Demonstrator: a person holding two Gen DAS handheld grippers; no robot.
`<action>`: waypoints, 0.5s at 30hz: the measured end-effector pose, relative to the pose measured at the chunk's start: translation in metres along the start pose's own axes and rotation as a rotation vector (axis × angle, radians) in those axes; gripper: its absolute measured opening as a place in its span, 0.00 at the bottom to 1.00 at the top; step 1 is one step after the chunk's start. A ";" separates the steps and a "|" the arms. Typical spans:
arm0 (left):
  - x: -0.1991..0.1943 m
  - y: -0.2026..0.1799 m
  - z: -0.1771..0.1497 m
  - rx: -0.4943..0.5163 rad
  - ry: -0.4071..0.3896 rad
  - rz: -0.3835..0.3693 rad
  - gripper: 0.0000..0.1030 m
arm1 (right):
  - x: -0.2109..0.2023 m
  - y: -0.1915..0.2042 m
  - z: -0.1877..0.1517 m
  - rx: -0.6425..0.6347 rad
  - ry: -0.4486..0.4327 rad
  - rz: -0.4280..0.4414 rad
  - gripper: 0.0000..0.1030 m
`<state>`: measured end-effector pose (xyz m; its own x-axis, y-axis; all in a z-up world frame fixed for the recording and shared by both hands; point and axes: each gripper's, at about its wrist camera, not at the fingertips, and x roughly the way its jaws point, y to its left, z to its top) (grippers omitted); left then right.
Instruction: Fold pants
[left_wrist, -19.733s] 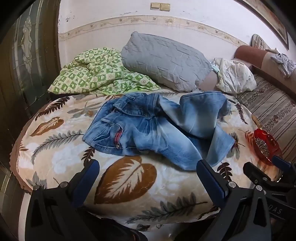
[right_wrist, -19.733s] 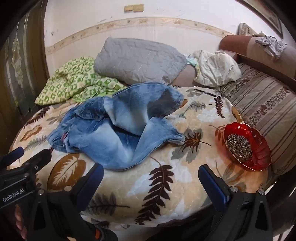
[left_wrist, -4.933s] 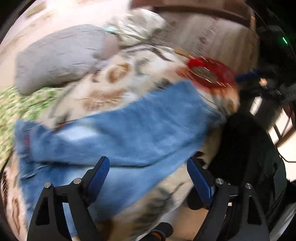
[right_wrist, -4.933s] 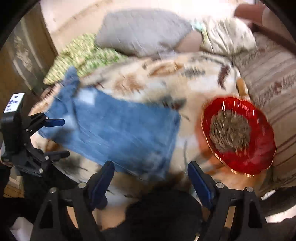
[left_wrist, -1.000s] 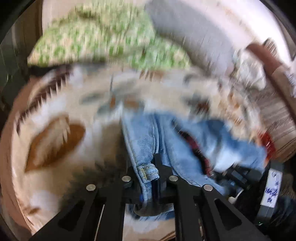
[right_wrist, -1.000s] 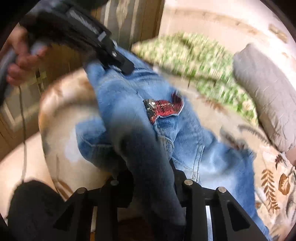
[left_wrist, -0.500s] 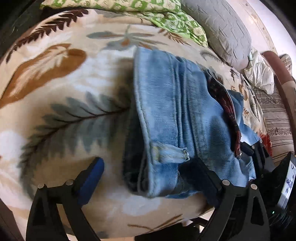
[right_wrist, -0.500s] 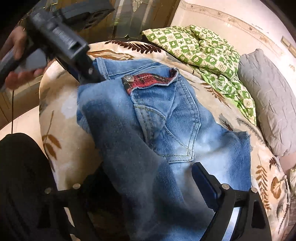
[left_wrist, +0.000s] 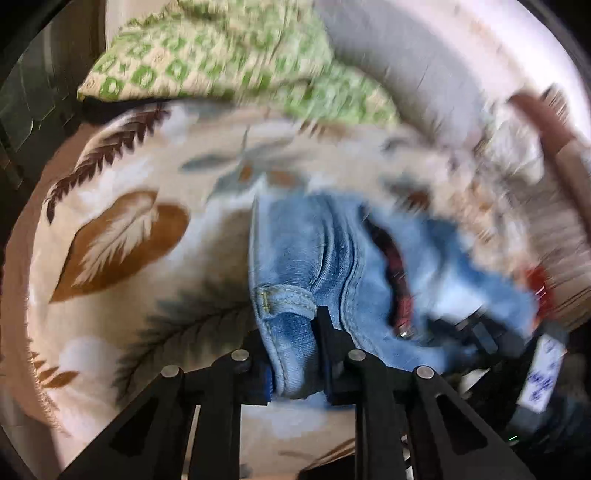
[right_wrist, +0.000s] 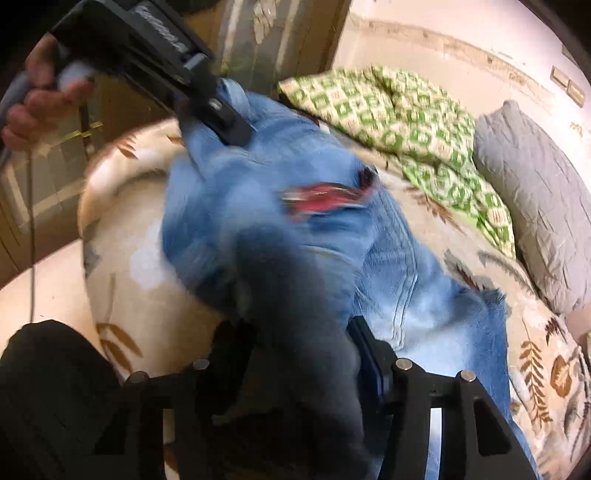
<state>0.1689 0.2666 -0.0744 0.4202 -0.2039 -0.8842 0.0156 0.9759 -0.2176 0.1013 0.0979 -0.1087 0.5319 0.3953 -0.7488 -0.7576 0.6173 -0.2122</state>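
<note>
Blue pants (left_wrist: 295, 251) — green-checked quilt (right_wrist: 406, 122)

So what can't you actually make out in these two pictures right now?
- Left wrist view: red dish and its contents, smeared by motion blur.
- Right wrist view: right gripper pads, covered by bunched jeans.
- Both views: how many layers the jeans are folded into.

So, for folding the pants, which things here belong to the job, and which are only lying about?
Belong to the job:
- jeans
- left gripper, closing on the waistband fold
- right gripper, closing with denim between its jaws

Only lying about:
- green checked quilt
- grey pillow
- red dish, blurred
- leaf-print blanket
</note>
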 end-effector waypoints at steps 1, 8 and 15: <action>0.010 0.005 -0.004 0.001 0.038 0.011 0.20 | 0.006 0.003 -0.001 -0.008 0.027 0.007 0.62; 0.005 0.001 -0.017 -0.065 -0.025 0.054 0.67 | -0.010 -0.012 -0.010 0.032 0.049 0.002 0.78; -0.057 -0.077 -0.015 0.170 -0.212 0.029 0.91 | -0.108 -0.079 -0.069 0.202 -0.035 -0.020 0.84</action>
<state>0.1300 0.2022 -0.0138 0.6026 -0.1725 -0.7792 0.1452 0.9838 -0.1055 0.0777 -0.0403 -0.0545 0.5615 0.4025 -0.7230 -0.6573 0.7477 -0.0943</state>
